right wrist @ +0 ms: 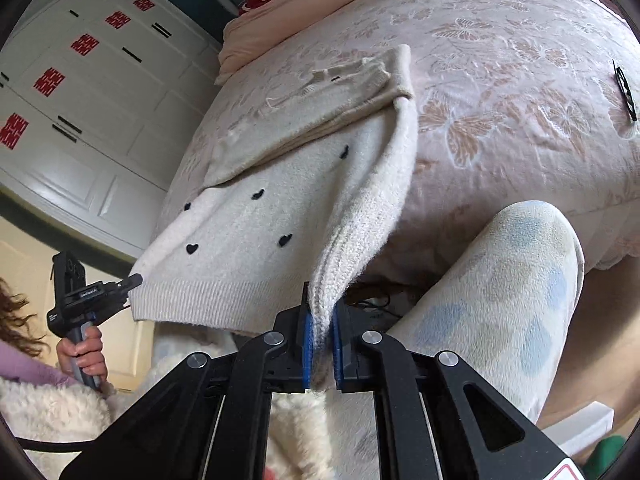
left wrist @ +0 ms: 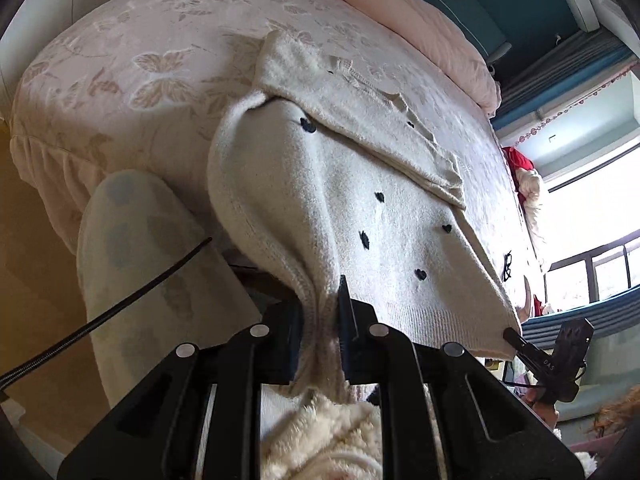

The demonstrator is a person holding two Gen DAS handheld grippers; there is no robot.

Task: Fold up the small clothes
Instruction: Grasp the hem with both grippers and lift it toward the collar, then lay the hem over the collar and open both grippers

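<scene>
A small white knit sweater with black hearts lies on the pink bed, its sleeves folded across the upper part; it also shows in the right wrist view. My left gripper is shut on one bottom hem corner of the sweater, lifted off the bed edge. My right gripper is shut on the other bottom hem corner. Each gripper shows in the other's view: the right one at the hem's right corner, the left one at the hem's left corner.
The bed has a pink butterfly-pattern cover and a folded pink quilt at its far end. The person's pyjama knee presses against the bed's front edge. A black hair clip lies on the bed. White wardrobe stands alongside.
</scene>
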